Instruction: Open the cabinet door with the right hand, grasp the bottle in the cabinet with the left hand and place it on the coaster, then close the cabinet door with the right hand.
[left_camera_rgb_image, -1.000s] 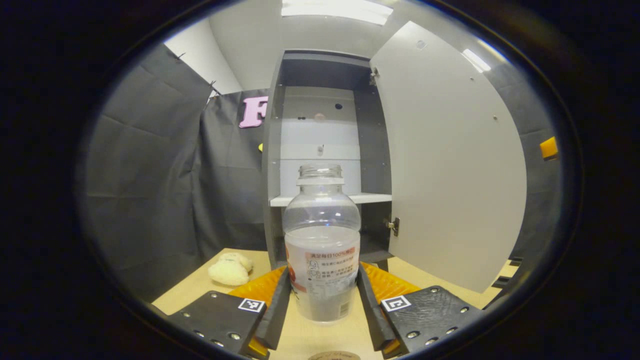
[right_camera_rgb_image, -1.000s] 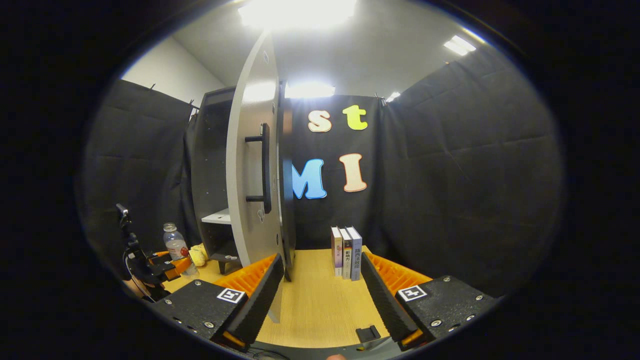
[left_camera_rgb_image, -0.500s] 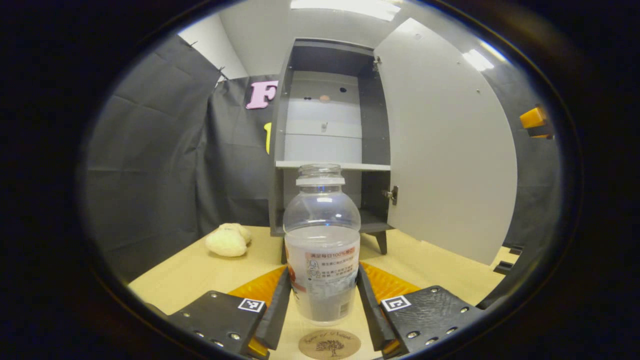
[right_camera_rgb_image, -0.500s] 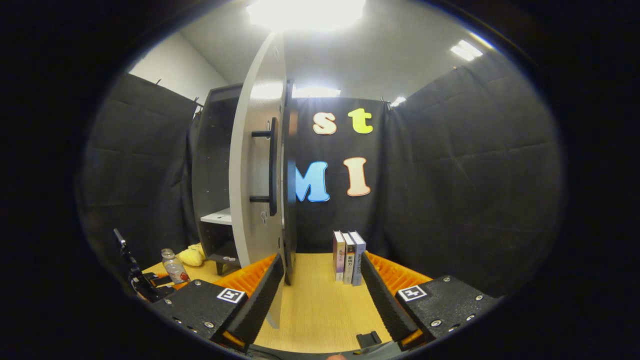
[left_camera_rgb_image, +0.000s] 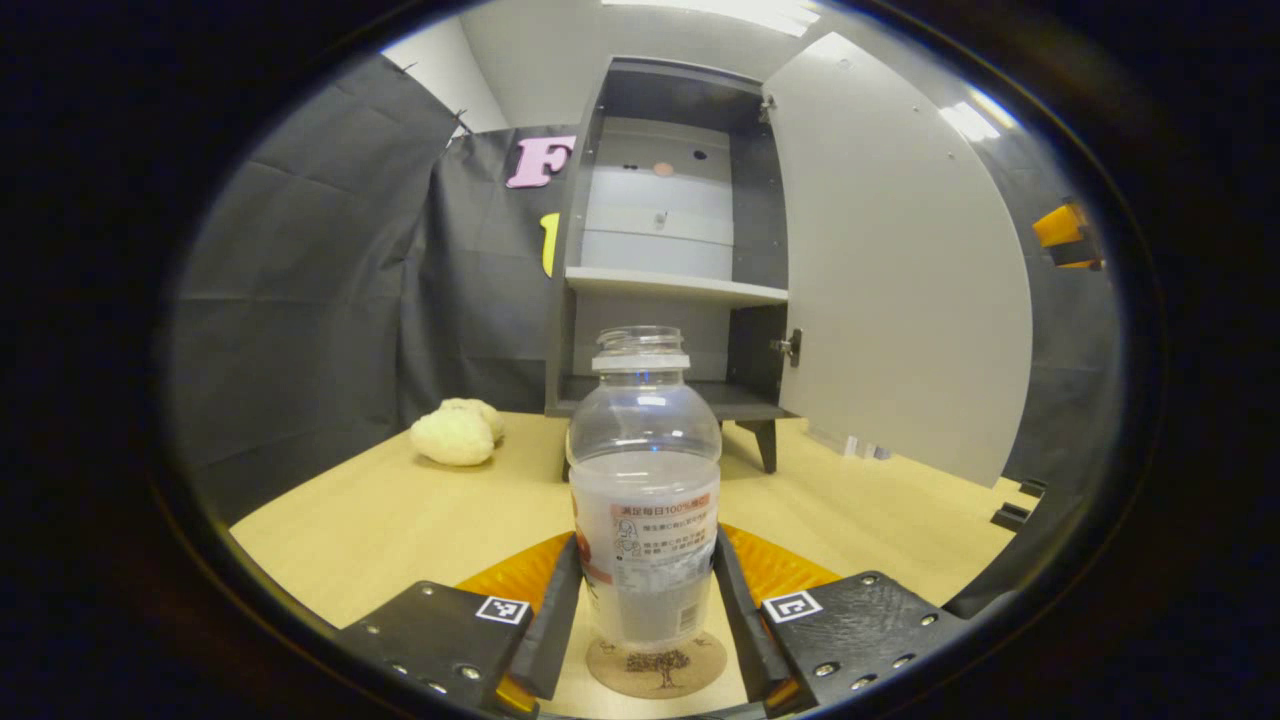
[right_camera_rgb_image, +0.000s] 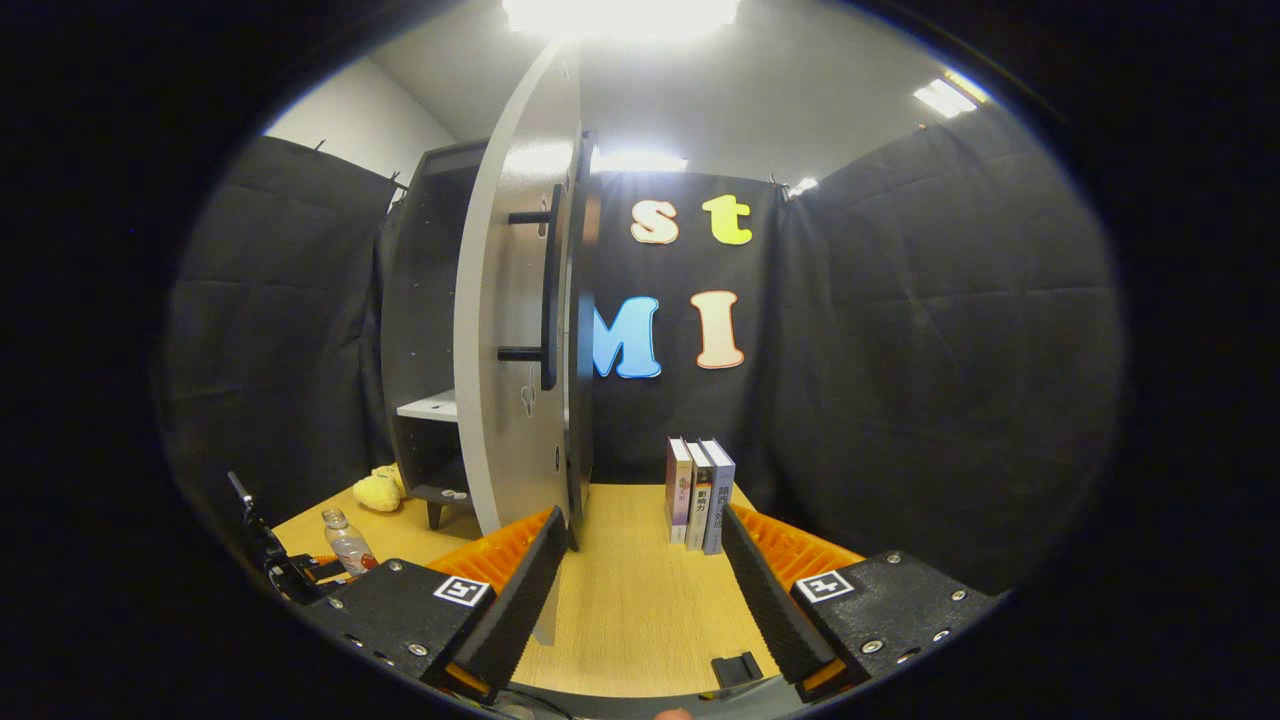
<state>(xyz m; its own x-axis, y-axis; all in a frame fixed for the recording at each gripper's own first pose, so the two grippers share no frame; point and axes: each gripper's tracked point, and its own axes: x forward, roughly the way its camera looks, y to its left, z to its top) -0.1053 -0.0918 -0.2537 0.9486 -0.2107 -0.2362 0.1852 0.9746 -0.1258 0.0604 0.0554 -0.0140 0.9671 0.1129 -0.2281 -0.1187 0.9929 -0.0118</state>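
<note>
The left hand-held gripper (left_camera_rgb_image: 645, 610) grips the bottle (left_camera_rgb_image: 645, 500) upright over the coaster (left_camera_rgb_image: 655, 668); the right hand-held gripper (right_camera_rgb_image: 640, 590) is wide open, empty, near the open cabinet door (right_camera_rgb_image: 515, 340).

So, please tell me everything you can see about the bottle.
The bottle is clear plastic, with a rounded shoulder, a wide threaded neck without a cap, and a printed label around its lower half. It looks empty. It stands upright over the round coaster on the wooden table. The left tool holds it, a finger pressing each side of the label.
</note>
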